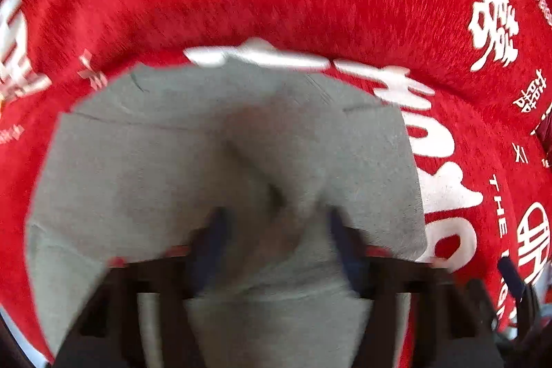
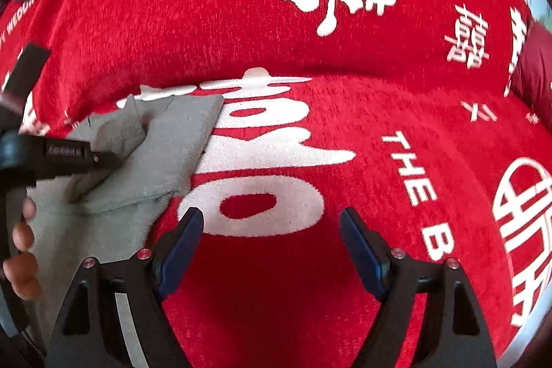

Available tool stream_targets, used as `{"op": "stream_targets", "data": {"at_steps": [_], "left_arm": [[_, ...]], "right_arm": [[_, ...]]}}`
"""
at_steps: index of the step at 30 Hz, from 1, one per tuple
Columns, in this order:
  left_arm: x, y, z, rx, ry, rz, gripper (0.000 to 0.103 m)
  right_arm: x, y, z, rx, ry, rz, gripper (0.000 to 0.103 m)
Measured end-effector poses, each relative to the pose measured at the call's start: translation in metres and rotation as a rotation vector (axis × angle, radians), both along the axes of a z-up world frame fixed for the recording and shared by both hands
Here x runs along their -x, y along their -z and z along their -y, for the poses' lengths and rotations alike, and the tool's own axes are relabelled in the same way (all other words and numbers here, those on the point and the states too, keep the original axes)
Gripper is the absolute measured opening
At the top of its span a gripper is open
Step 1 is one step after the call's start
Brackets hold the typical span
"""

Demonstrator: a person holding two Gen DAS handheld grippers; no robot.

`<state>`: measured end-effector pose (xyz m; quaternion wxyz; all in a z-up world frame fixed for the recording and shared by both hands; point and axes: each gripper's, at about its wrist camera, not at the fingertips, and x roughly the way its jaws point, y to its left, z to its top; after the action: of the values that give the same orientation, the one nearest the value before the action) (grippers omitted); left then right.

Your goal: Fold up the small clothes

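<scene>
A small grey garment (image 1: 155, 161) lies partly folded on the red cloth, with a raised crease running down its middle. My left gripper (image 1: 276, 223) hovers right over it with its blue pads (image 1: 214, 230) spread wide. The grey fabric bunches between them but neither pad presses on it, and the picture is blurred. In the right wrist view the same garment (image 2: 179, 140) lies at the left, with the left gripper (image 2: 100, 157) reaching over it from the left edge. My right gripper (image 2: 272, 230) stands open over bare red cloth to the garment's right, with nothing between its fingers.
A red cloth (image 2: 396, 92) with large white characters and lettering covers the whole surface. A dark red item (image 2: 538, 75) lies at its right edge. The person's fingers (image 2: 20, 247) show at the left around the left gripper's handle.
</scene>
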<state>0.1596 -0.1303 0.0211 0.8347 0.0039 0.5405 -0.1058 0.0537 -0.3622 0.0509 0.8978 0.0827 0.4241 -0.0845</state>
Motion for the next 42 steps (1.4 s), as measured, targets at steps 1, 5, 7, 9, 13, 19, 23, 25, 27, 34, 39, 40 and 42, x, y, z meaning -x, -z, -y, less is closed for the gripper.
{"op": "stream_targets", "data": {"at_steps": [1, 5, 7, 9, 13, 19, 23, 25, 27, 34, 39, 40, 42], "left_arm": [[0.006, -0.011, -0.010, 0.014, -0.003, 0.041, 0.072], [0.014, -0.039, -0.062, 0.111, 0.011, 0.059, 0.072], [0.009, -0.042, -0.093, 0.063, -0.057, 0.103, 0.075], [-0.001, -0.038, -0.128, -0.005, -0.174, 0.114, 0.084], [-0.019, -0.019, -0.179, -0.023, -0.325, 0.066, 0.084], [-0.022, 0.039, -0.182, -0.149, -0.309, -0.043, 0.085], [-0.014, 0.036, -0.200, -0.129, -0.304, -0.005, 0.085], [-0.012, 0.032, -0.210, -0.176, -0.311, 0.009, 0.085], [-0.011, 0.030, -0.215, -0.215, -0.315, 0.011, 0.085], [-0.009, 0.013, -0.182, -0.086, -0.228, 0.034, 0.085], [-0.010, 0.028, -0.144, -0.169, -0.114, 0.026, 0.085], [-0.013, 0.036, -0.150, -0.173, -0.134, -0.005, 0.090], [-0.014, 0.041, -0.175, -0.115, -0.213, -0.027, 0.103]], "right_arm": [[-0.003, -0.003, -0.005, -0.007, -0.011, 0.008, 0.083], [-0.015, -0.015, -0.035, -0.011, -0.082, 0.046, 0.084], [-0.024, -0.018, -0.053, 0.001, -0.117, 0.052, 0.084], [-0.042, -0.021, -0.072, 0.021, -0.160, 0.054, 0.084], [-0.084, -0.028, -0.102, 0.015, -0.204, 0.019, 0.084], [-0.135, 0.007, -0.173, 0.109, -0.319, -0.157, 0.084], [-0.127, 0.034, -0.145, 0.151, -0.177, -0.221, 0.083], [-0.103, 0.030, -0.103, -0.003, -0.088, -0.201, 0.083], [-0.074, 0.022, -0.071, -0.007, -0.001, -0.167, 0.086], [-0.032, 0.009, -0.017, -0.073, 0.120, -0.109, 0.086], [-0.053, -0.001, -0.055, -0.010, 0.008, -0.085, 0.086], [-0.056, -0.002, -0.074, 0.033, -0.053, -0.077, 0.086], [-0.062, 0.002, -0.102, 0.082, -0.153, -0.083, 0.086]]}}
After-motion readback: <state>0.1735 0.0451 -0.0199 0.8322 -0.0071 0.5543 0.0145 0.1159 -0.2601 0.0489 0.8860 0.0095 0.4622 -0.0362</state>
